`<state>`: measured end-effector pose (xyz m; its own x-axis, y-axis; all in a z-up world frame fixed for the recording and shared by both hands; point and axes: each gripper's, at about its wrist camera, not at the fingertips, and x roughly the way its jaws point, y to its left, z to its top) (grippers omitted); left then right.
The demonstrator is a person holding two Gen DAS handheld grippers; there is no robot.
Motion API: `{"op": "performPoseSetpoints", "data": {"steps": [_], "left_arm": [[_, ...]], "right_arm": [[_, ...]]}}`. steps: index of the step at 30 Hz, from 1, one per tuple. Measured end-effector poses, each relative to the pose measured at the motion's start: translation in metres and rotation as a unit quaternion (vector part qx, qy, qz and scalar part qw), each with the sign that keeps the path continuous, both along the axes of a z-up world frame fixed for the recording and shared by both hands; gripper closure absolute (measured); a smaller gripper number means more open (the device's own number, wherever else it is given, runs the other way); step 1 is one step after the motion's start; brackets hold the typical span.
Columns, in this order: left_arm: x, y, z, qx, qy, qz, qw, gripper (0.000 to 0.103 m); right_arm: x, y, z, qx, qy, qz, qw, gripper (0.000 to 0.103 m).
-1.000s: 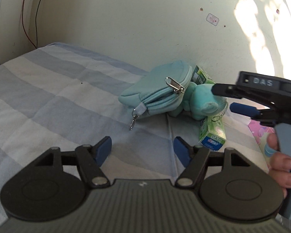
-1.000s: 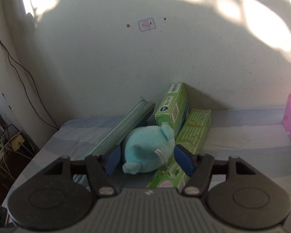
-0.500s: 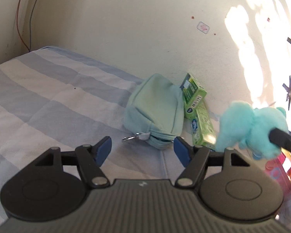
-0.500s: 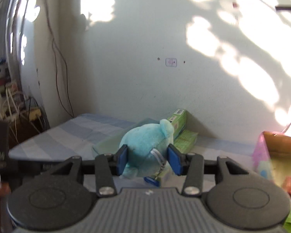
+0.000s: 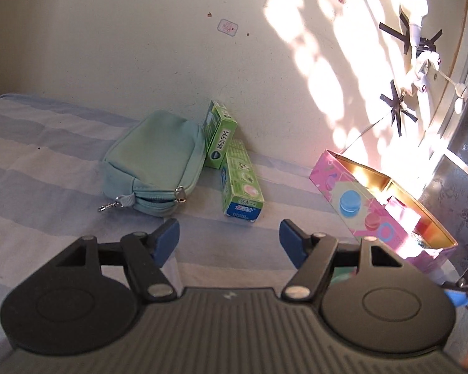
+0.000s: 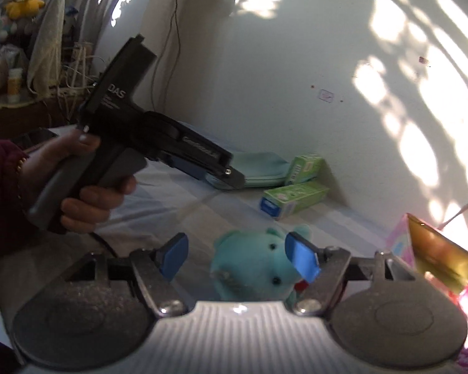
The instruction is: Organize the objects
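1. Here, left wrist view: left gripper [image 5: 228, 237] hovers over the striped bed sheet [image 5: 46, 187], jaws spread, nothing between them. Teal pouch [image 5: 154, 163] lies ahead, touching two green boxes [image 5: 234, 168] by the wall. Pink box [image 5: 380, 199] sits open at right.
2. Right wrist view: right gripper [image 6: 235, 255] jaws are opening; teal plush toy [image 6: 254, 266] sits between them, left pad clear of it, right pad overlapping its ear, contact unclear. Toy is near the pink box's corner. A hand [image 6: 78, 180] holds the left gripper at left.
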<state>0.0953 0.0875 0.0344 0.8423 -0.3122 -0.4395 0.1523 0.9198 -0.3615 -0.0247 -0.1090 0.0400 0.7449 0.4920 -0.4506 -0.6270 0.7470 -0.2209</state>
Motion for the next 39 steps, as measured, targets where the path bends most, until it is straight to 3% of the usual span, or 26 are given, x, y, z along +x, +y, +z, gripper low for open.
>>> {"op": "performPoseSetpoints", "data": {"steps": [4, 8, 13, 16, 21, 23, 24, 25, 26, 29, 32, 36, 39], "left_arm": [[-0.022, 0.005, 0.003, -0.016, 0.007, -0.01, 0.9998, 0.03], [-0.044, -0.001, 0.003, -0.032, 0.016, -0.047, 0.9983, 0.026], [-0.043, -0.015, 0.008, -0.059, 0.02, -0.073, 0.9953, 0.022], [-0.034, -0.025, 0.011, -0.06, 0.025, -0.093, 0.9935, 0.022], [-0.022, -0.048, 0.007, -0.025, 0.035, -0.12, 0.9918, 0.018], [-0.017, -0.053, -0.003, -0.015, 0.051, -0.125, 0.9907, 0.023], [-0.014, -0.054, -0.01, -0.014, 0.065, -0.127, 0.9897, 0.03], [-0.011, -0.055, -0.017, -0.024, 0.08, -0.137, 0.987, 0.04], [-0.01, -0.054, -0.021, -0.045, 0.088, -0.141, 0.9851, 0.04], [-0.015, -0.062, -0.009, -0.025, 0.061, -0.138, 0.9883, 0.042], [-0.015, -0.078, 0.014, -0.017, 0.011, -0.154, 0.9878, 0.042], [0.005, -0.114, 0.04, -0.02, -0.029, -0.19, 0.9811, 0.041], [0.026, -0.153, 0.05, -0.007, -0.04, -0.218, 0.9751, 0.04]], "right_arm": [[-0.003, -0.013, 0.01, 0.057, 0.013, 0.019, 0.998, 0.031], [0.016, -0.044, 0.014, 0.107, 0.04, -0.019, 0.993, 0.029], [0.052, -0.071, -0.001, 0.178, 0.137, -0.059, 0.973, 0.03], [0.056, -0.07, -0.01, 0.177, 0.156, -0.053, 0.97, 0.03], [0.062, -0.057, -0.025, 0.16, 0.188, -0.05, 0.968, 0.03], [0.069, -0.051, -0.032, 0.158, 0.208, -0.048, 0.964, 0.034], [0.072, -0.048, -0.036, 0.157, 0.216, -0.046, 0.963, 0.044], [0.075, -0.046, -0.039, 0.159, 0.226, -0.04, 0.96, 0.05], [0.078, -0.043, -0.043, 0.165, 0.236, -0.037, 0.957, 0.053], [0.074, -0.046, -0.041, 0.18, 0.219, -0.04, 0.958, 0.059], [0.06, -0.058, -0.021, 0.19, 0.147, -0.046, 0.97, 0.059], [0.049, -0.083, 0.004, 0.185, 0.045, -0.094, 0.977, 0.058], [0.054, -0.109, 0.012, 0.182, 0.013, -0.146, 0.972, 0.058]]}}
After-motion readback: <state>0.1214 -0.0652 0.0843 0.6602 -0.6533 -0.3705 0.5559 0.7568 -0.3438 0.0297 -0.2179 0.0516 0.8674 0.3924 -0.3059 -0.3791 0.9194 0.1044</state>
